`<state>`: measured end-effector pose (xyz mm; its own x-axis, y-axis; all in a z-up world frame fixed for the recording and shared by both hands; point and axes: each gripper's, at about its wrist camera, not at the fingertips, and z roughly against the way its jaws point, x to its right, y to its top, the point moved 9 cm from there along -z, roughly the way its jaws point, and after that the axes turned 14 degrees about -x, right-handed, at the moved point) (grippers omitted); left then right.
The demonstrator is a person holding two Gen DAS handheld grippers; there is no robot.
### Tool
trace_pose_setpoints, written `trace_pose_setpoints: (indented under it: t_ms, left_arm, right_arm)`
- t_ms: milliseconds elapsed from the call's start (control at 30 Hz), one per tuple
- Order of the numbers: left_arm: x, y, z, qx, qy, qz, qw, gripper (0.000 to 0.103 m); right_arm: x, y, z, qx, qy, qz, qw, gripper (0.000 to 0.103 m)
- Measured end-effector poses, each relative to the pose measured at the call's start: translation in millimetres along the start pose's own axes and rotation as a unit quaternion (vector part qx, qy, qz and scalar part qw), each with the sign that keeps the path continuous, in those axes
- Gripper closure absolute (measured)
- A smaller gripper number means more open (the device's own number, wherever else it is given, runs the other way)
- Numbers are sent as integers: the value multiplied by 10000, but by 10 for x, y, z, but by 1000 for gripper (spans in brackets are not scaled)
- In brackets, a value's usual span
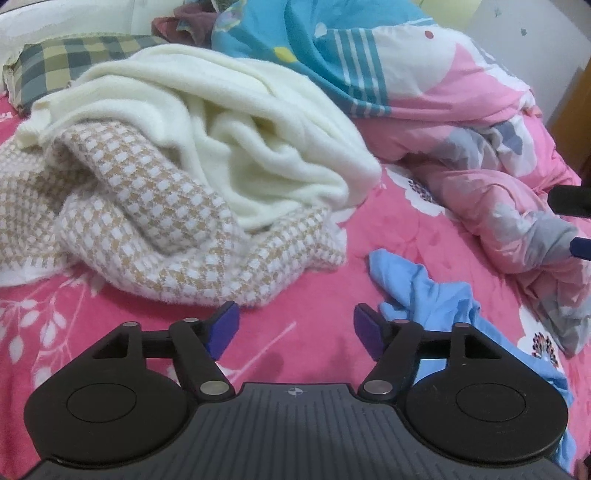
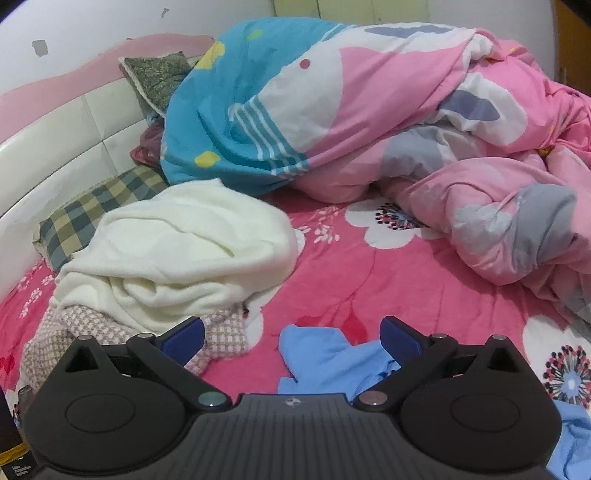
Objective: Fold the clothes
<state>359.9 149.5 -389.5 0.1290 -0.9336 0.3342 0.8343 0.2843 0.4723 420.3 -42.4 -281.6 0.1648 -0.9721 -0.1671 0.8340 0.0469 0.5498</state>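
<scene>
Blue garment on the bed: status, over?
Both tools open, nothing held: left tool, right tool. Blue garment crumpled on pink sheet, partly under right tool. Cream blanket heaped beside it, apart.

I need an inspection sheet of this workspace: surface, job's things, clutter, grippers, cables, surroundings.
Surface: pink floral bed sheet, wrinkled.
Job's things: crumpled light blue garment near both grippers; cream fleece cloth heaped on a beige-and-white houndstooth knit.
Clutter: bunched pink, blue and grey quilt; checked pillow; green patterned pillow.
Grippers: left gripper open, nothing between its jaws; right gripper open, above the garment's edge, not gripping.
Cables: nothing seen.
Surroundings: white padded headboard, white wall.
</scene>
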Motion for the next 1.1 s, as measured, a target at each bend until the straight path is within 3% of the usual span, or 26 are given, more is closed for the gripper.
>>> trace_pose_setpoints:
  t_ms: [100, 267, 700, 1000, 1100]
  left_arm:
    - [6, 9, 42, 193, 171, -38, 9997, 8]
    - [56, 20, 96, 285, 344, -74, 9990, 2]
    - [208, 0, 62, 233, 263, 378, 9987, 0]
    - [339, -62, -339, -49, 248, 69, 9997, 0]
    - [421, -25, -482, -122, 75, 90, 9999, 6]
  right_arm:
    - [33, 6, -38, 68, 171, -144, 9997, 0]
    - [115, -7, -167, -32, 174, -204, 9996, 0]
    - [91, 4, -378, -626, 798, 418, 9940, 0]
    - [225, 83, -791, -635, 336, 984, 9926, 1]
    - [194, 158, -1027, -597, 351, 1319, 9888, 8]
